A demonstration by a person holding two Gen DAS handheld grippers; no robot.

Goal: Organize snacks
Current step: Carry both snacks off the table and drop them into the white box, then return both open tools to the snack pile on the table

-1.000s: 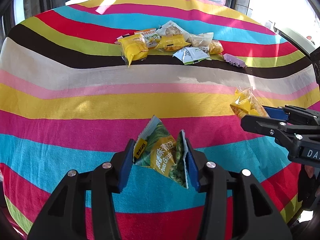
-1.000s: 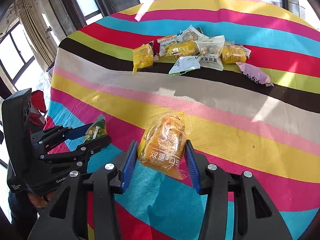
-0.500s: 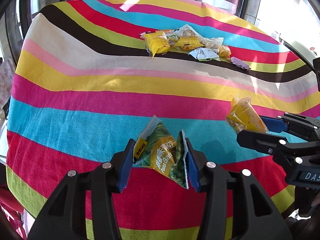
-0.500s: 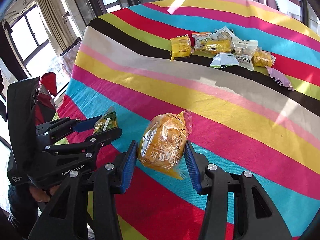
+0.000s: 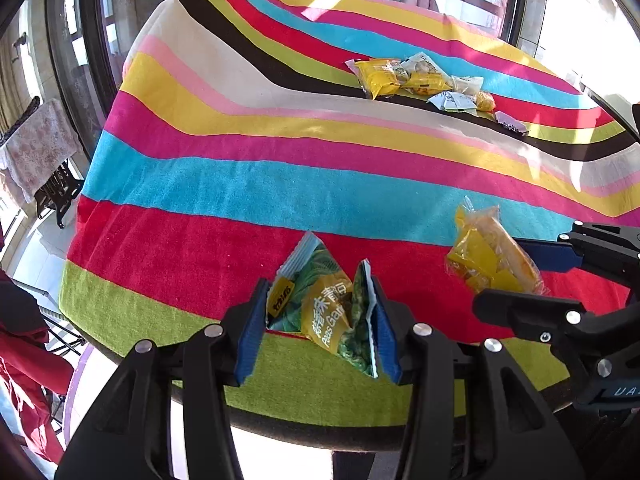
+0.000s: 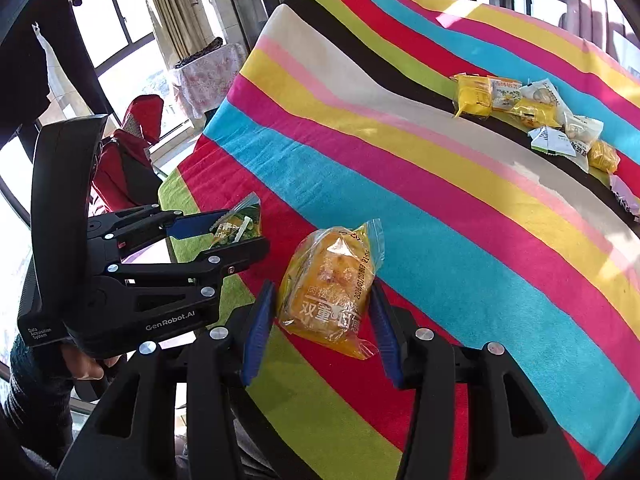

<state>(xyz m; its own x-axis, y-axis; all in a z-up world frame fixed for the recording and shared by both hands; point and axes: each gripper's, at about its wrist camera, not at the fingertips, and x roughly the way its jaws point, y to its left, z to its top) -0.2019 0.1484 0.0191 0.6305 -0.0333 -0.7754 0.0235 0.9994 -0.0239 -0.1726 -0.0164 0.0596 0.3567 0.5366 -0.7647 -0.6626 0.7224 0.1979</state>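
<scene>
Showing holder's hand (image 6: 86,368): right view only.

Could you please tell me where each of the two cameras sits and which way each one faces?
Left wrist: on the left hand-held gripper, looking along its fingers across the striped tablecloth; it holds the green pea packet.
Right wrist: on the right hand-held gripper, holding the orange bread packet; the person's hand shows at left.
Shared: both grippers, both packets, the far snack pile.

Two held packets (image 5: 328,308) (image 6: 332,284), seven piled (image 5: 432,84).
</scene>
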